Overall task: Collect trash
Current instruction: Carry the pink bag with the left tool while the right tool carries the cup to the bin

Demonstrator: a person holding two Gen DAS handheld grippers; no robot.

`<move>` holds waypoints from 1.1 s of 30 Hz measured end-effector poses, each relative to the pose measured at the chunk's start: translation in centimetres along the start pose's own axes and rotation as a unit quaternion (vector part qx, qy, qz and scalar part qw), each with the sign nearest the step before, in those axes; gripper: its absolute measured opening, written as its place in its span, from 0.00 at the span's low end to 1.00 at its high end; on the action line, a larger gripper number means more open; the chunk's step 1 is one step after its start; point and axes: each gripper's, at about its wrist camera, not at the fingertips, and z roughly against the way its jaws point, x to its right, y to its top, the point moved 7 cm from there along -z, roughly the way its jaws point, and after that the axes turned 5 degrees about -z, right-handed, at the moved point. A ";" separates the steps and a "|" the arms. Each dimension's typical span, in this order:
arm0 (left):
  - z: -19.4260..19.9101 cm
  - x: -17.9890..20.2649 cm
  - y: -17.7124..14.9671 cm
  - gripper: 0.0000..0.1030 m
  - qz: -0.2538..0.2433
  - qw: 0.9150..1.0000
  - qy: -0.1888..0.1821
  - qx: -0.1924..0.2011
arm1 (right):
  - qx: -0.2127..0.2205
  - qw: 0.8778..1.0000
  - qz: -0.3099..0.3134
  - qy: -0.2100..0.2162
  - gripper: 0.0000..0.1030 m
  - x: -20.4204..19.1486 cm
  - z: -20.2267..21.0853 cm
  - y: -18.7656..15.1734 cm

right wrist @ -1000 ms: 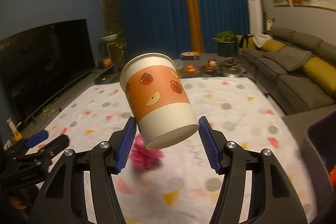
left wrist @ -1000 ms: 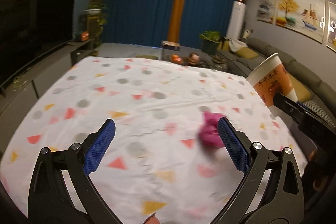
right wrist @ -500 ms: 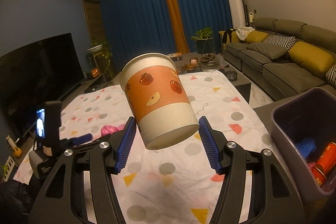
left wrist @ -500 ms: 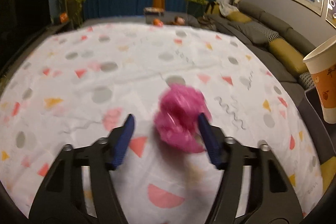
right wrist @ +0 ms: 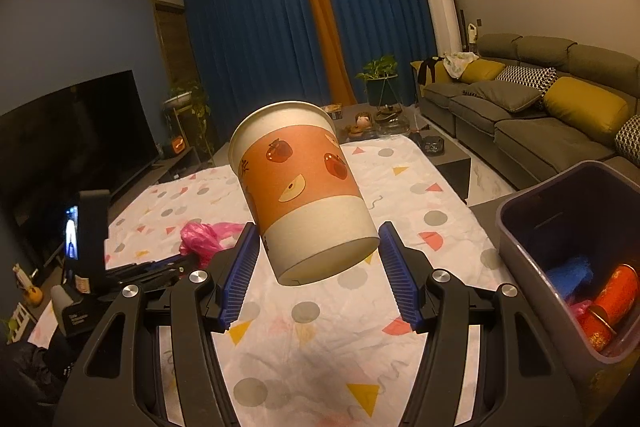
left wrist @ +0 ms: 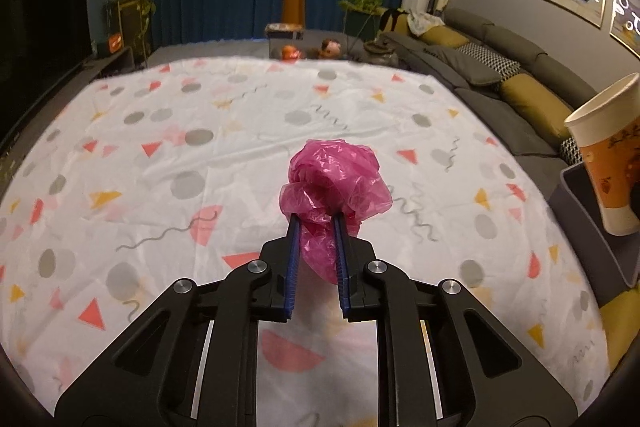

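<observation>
My left gripper (left wrist: 316, 223) is shut on a crumpled pink plastic bag (left wrist: 334, 179), just above the patterned tablecloth (left wrist: 160, 155). The bag also shows in the right wrist view (right wrist: 200, 237), with the left gripper (right wrist: 160, 267) beside it. My right gripper (right wrist: 314, 239) is shut on an orange and white paper cup (right wrist: 300, 195) with fruit prints, held tilted above the table. The cup also shows at the right edge of the left wrist view (left wrist: 608, 155).
A dark grey bin (right wrist: 520, 227) stands off the table's right edge, holding red cans (right wrist: 612, 299) and something blue (right wrist: 570, 275). Its corner shows in the left wrist view (left wrist: 576, 211). A grey sofa (right wrist: 540, 115) lies to the right, a TV (right wrist: 68, 143) to the left.
My left gripper has closed on the pink bag and lifted it slightly. My right gripper has carried the cup to the right, and the bin now shows larger and closer.
</observation>
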 end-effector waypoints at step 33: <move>2.2 34.5 0.4 0.16 -0.166 0.960 -0.225 0.024 | 0.061 0.971 -0.133 -0.191 0.59 22.6 11.4 -0.6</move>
